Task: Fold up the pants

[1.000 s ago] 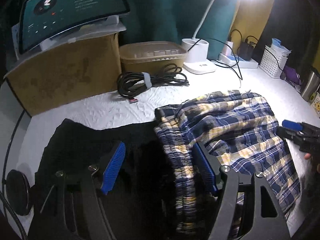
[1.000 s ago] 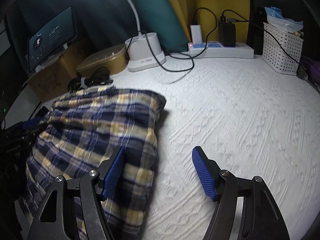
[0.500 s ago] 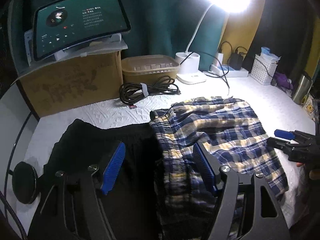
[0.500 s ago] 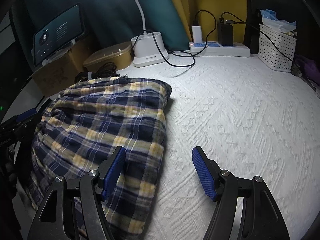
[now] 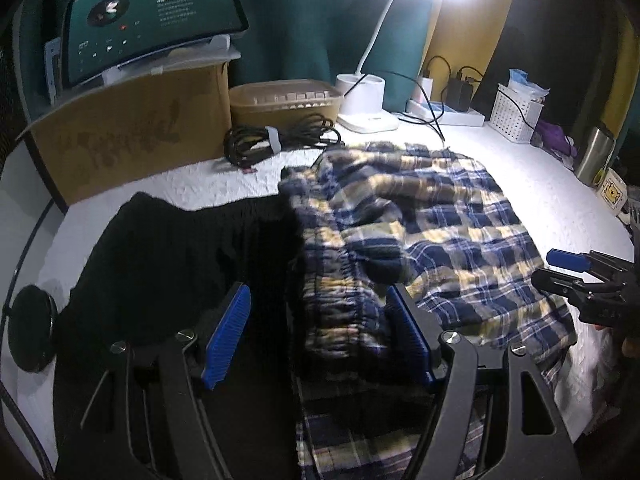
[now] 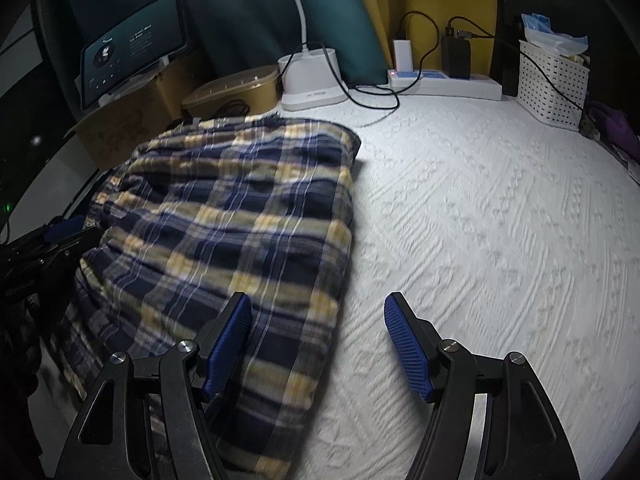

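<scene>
Item: plaid pants point(image 5: 420, 232), folded into a loose block, lay on the white textured desk point(image 6: 500, 220), their waistband edge overlapping a black garment point(image 5: 172, 264). Left gripper point(image 5: 316, 336): jaws stood open, straddling the elastic waistband without pinching it. Right gripper point(image 6: 316, 344): jaws open and empty, over the opposite edge, one pad above cloth, the other above bare desk. Risk noted: a grab at the waistband could catch the black garment too; a one-layer pinch might drag the fold apart.
</scene>
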`<action>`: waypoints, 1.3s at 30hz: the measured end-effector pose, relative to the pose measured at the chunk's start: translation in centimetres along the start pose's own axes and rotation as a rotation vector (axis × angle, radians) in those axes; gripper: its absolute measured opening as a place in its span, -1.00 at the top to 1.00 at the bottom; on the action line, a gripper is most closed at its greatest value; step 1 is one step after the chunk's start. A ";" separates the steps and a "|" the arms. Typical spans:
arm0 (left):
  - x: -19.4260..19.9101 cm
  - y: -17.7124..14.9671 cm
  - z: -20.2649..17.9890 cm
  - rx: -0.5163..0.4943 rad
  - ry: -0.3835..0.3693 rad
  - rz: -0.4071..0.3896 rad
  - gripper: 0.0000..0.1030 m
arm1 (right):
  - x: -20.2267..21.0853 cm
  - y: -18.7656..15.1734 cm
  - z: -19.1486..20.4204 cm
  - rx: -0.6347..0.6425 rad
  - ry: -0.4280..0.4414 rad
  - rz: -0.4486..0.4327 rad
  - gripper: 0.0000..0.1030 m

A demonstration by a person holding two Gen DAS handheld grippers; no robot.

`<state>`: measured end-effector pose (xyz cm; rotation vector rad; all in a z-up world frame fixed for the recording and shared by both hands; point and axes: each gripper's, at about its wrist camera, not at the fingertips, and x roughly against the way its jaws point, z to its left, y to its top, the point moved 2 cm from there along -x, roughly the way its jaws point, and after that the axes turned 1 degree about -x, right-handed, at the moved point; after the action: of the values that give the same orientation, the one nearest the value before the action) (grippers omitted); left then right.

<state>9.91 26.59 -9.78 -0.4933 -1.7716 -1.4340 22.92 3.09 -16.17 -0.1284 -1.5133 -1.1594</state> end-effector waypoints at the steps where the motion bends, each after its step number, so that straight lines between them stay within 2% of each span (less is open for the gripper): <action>1: 0.0 -0.1 0.0 -0.001 -0.001 0.002 -0.37 | 0.0 -0.3 0.1 0.001 -0.002 0.003 -0.38; 6: -0.1 -1.0 0.2 0.002 -0.005 0.019 -0.38 | 0.3 -1.3 0.2 0.004 -0.014 0.005 -0.38; 19: 0.3 -2.8 0.9 -0.008 0.016 -0.009 -0.41 | 1.9 -3.3 -0.3 0.008 -0.069 -0.009 -0.38; 30: 2.0 -3.0 1.0 -0.007 0.047 -0.067 -0.40 | 4.0 -5.4 -1.3 -0.045 -0.106 -0.026 -0.38; 39: 3.2 -3.9 1.0 0.000 0.050 -0.078 -0.40 | 6.7 -6.6 -1.8 -0.092 -0.138 -0.073 -0.39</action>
<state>4.81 25.86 -9.80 -0.3890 -1.7686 -1.4871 17.69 -4.82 -14.93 -0.2210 -1.5968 -1.3012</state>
